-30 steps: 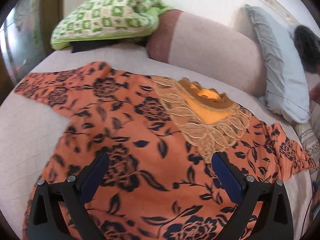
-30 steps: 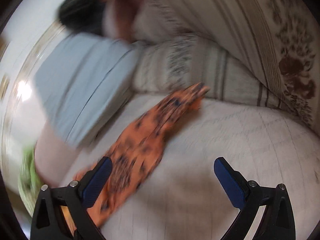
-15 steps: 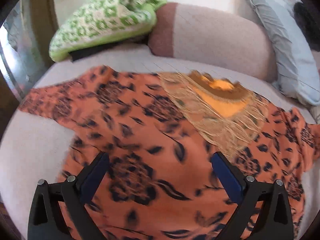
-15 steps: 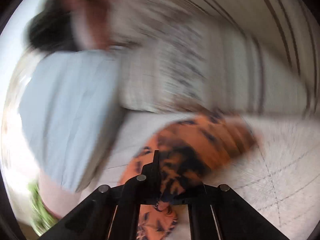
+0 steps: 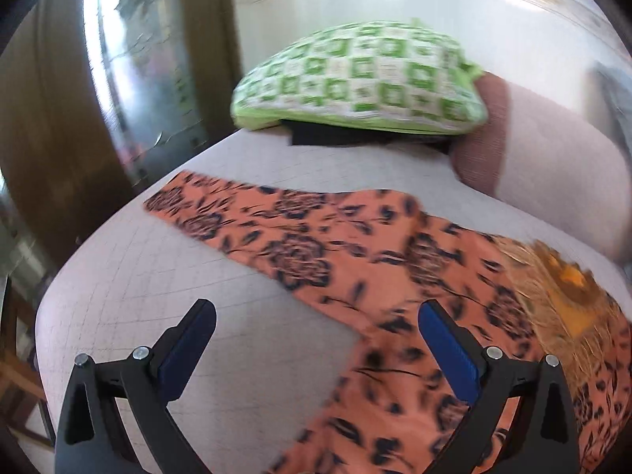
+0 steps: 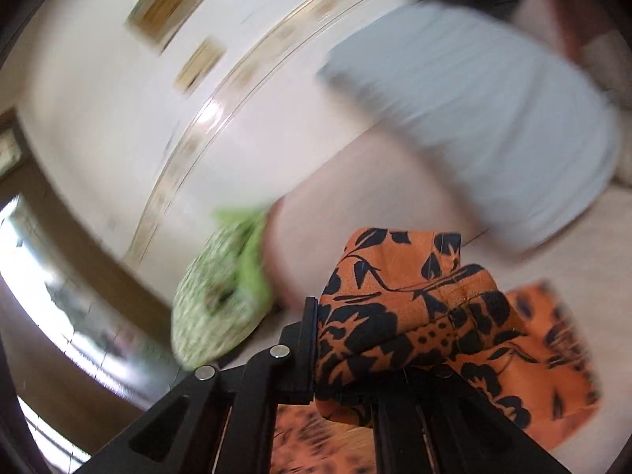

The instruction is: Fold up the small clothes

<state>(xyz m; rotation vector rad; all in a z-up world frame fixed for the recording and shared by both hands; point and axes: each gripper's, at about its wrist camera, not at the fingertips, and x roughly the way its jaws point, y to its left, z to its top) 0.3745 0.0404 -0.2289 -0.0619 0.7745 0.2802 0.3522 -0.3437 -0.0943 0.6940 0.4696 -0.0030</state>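
An orange top with dark flowers [image 5: 355, 260] lies spread on the pale bed cover [image 5: 221, 308], one sleeve [image 5: 221, 209] stretched out to the left. Its gold lace collar [image 5: 553, 284] shows at the right edge. My left gripper [image 5: 316, 328] hovers open over the bare cover just below that sleeve, with nothing between its fingers. In the right wrist view my right gripper [image 6: 316, 339] is shut on the other sleeve [image 6: 399, 288], which is lifted off the bed and bunches over the right finger. The rest of the top [image 6: 553, 359] trails below, blurred.
A green checked pillow [image 5: 355, 79] rests on something dark at the head of the bed. A pink bolster [image 5: 545, 150] lies to its right, and a grey pillow [image 6: 493, 110] beyond. A wooden frame and window [image 5: 130, 91] border the bed's left side.
My right gripper shut on the sleeve end, lifted it and swung left toward the green pillow. My left gripper slid left from over the top's body to the bare cover below the other sleeve.
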